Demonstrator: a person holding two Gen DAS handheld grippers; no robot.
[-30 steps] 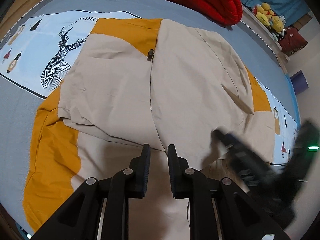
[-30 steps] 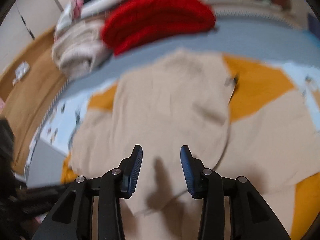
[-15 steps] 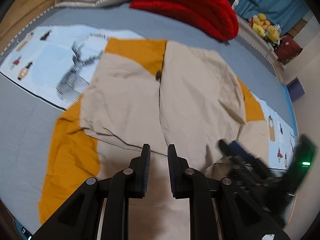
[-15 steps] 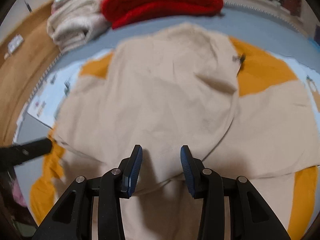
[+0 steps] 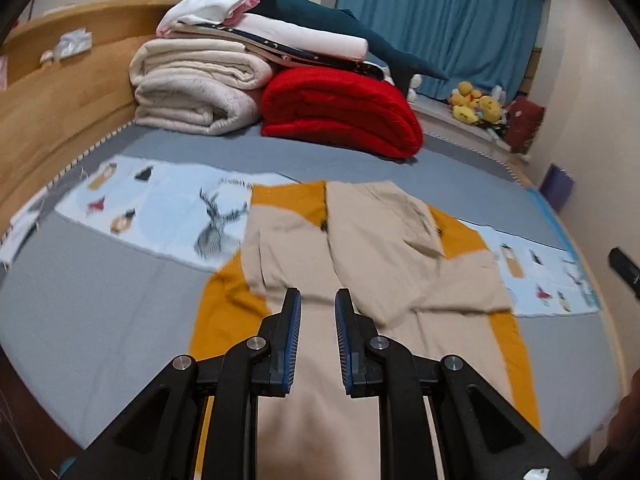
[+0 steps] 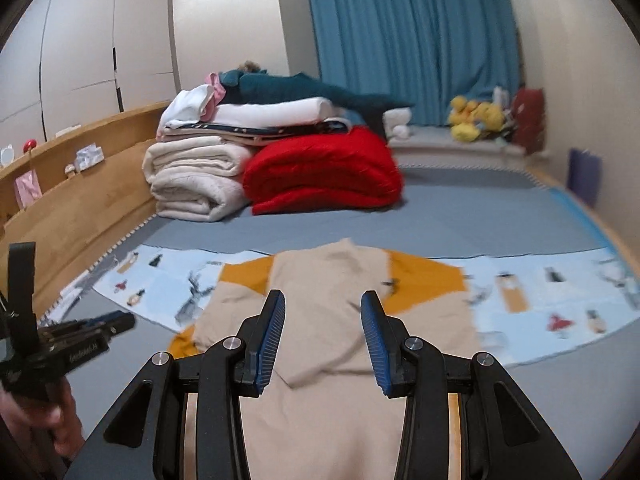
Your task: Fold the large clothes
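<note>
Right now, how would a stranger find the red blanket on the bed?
Look to the wooden headboard at the far end of the bed. Two folded bundles lie there side by side. The red blanket is the right one, beside the cream blanket and the only bright red thing.

Black grippers, blue pads

Left gripper (image 5: 317, 312) and right gripper (image 6: 323, 316): black linkage arms, silver screws, ribbed blue pads (image 6: 273, 336).

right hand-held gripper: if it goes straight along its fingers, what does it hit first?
Most likely the beige and orange jacket spread on the bed. The right hand-held gripper is open and empty, angled down at it. Nothing shows in between, though depth is unclear.
</note>
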